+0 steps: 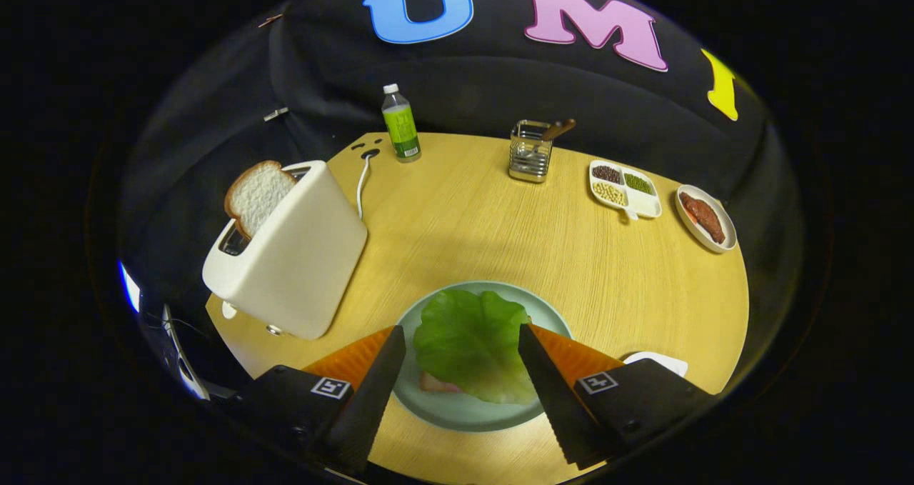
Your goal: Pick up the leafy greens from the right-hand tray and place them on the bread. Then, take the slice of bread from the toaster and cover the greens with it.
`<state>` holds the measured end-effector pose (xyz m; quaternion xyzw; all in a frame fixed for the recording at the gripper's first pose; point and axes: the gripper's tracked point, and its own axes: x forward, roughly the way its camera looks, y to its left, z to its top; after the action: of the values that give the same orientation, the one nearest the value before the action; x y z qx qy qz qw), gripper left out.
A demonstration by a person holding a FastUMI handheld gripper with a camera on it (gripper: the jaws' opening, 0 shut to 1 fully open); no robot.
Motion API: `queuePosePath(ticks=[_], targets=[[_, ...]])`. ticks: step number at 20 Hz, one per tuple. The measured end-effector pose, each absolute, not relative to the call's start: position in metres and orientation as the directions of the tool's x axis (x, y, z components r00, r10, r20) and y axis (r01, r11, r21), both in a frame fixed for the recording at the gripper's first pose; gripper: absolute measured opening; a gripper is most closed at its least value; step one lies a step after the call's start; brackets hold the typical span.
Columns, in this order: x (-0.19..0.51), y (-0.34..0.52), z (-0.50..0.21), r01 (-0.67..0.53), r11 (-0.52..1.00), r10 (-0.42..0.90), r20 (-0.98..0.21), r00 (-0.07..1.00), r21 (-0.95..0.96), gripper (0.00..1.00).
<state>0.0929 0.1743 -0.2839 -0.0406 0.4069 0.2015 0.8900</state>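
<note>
**Open gripper hanging over the leaf-topped plate**

Gripper view: the gripper (463, 342) is pointing down and forward over the near edge of the table, its two fingers (378, 381) spreading wide apart and gripping nothing; the leafy greens (471, 346) are lying between the fingers without either finger pressing on them; the leaf is resting on one pale green plate (446, 406), and a small pinkish-brown edge is peeking out from under the leaf's near left side, though whether that is the bread or another filling is hard to tell.

One white toaster (293, 256) is standing left of the plate, just beyond the left finger; one slice of bread (255, 196) is sticking up out of its slot, tilting a little; a white cord (363, 181) is running from behind the toaster to a hole in the tabletop.

Farther back, well apart from the plate, one bottle (400, 123) with a green label is standing upright; one metal holder (530, 152) is carrying a wooden-handled utensil; one divided white dish (625, 188) is holding three kinds of beans in separate compartments; one small oval dish (705, 218) beside it is carrying a reddish-brown piece of food; the rim of one white tray (660, 361) is showing just past the right finger.

Everything is sitting on a round, light wooden table (500, 235); black cloth is hanging behind it as the booth's wall.
</note>
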Motion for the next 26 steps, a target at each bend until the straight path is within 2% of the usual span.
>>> queuePosePath(ticks=[6, 10, 16, 21, 26], targets=[[0.097, 0.234, -0.22, -0.522, 0.851, 0.438, -0.627, 0.644, 0.059, 0.99], [0.091, 0.289, -0.191, -0.611, 0.79, 0.522, -0.581, 0.624, 0.053, 0.99], [0.081, 0.365, -0.177, -0.686, 0.725, 0.598, -0.555, 0.579, 0.066, 0.99], [0.08, 0.407, -0.182, -0.715, 0.699, 0.605, -0.556, 0.57, 0.026, 0.99], [0.1, 0.421, -0.206, -0.665, 0.746, 0.534, -0.583, 0.613, -0.015, 0.98]])
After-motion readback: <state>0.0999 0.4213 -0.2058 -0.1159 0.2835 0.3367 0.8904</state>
